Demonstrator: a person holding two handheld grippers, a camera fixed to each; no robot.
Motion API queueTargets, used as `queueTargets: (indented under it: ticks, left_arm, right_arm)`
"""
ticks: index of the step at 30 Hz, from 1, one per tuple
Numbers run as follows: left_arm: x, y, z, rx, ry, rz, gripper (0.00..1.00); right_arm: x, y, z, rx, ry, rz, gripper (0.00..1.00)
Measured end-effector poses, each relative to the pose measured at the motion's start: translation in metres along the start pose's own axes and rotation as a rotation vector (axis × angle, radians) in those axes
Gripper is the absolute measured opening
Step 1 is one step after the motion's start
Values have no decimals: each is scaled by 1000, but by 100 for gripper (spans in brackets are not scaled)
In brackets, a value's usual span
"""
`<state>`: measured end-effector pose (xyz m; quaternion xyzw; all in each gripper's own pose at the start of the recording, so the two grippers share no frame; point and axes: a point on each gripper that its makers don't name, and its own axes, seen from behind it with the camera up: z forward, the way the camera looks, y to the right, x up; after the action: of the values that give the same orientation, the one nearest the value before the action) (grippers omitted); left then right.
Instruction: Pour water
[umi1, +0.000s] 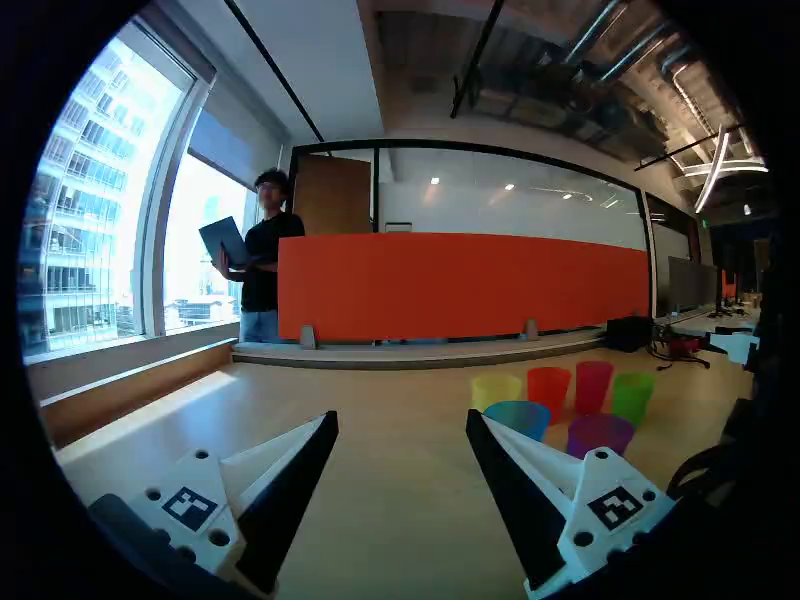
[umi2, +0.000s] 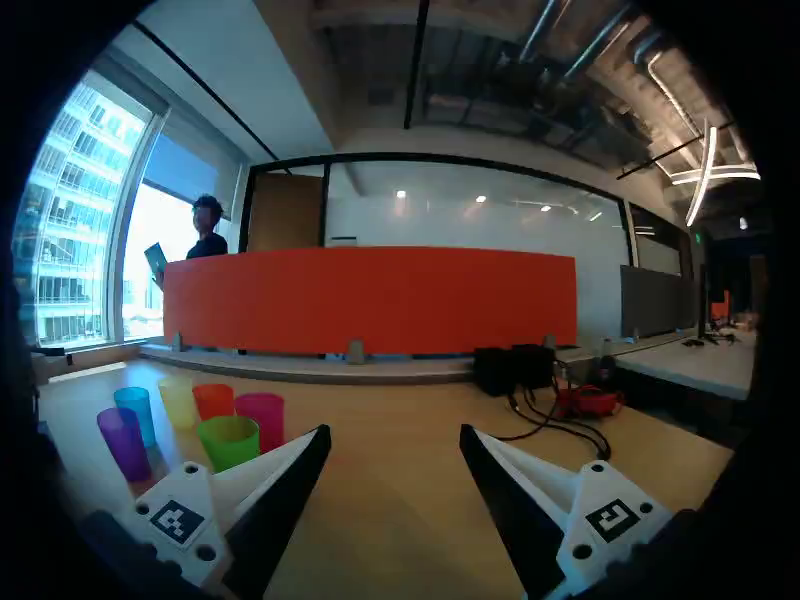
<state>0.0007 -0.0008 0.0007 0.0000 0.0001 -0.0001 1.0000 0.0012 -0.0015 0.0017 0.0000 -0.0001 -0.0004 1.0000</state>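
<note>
Several coloured plastic cups stand in a cluster on the wooden table. In the left gripper view they sit ahead to the right: yellow (umi1: 496, 390), red (umi1: 548, 389), pink (umi1: 593, 385), green (umi1: 632, 395), blue (umi1: 518, 418) and purple (umi1: 599, 434). My left gripper (umi1: 402, 430) is open with nothing between its fingers. In the right gripper view the same cups are at the left: purple (umi2: 124, 442), blue (umi2: 135, 413), yellow (umi2: 178, 401), red (umi2: 213, 400), pink (umi2: 261, 419), green (umi2: 229, 441). My right gripper (umi2: 395, 445) is open and holds nothing.
A long orange partition (umi1: 460, 285) runs across the back of the table. A person holding a laptop (umi1: 262, 255) stands behind it by the windows. A black bag (umi2: 512, 370) with cables (umi2: 560, 420) and a red item lies on the table right of centre.
</note>
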Motion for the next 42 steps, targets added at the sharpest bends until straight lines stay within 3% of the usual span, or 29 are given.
queueTargets:
  ticks: [29, 42]
  left_arm:
    - [0, -6, -4, 31, -9, 1, 95]
    - [42, -11, 0, 33, 1, -9, 95]
  right_arm:
    - [-3, -7, 1, 25, -13, -11, 100]
    - [25, -16, 3, 67, -11, -30, 100]
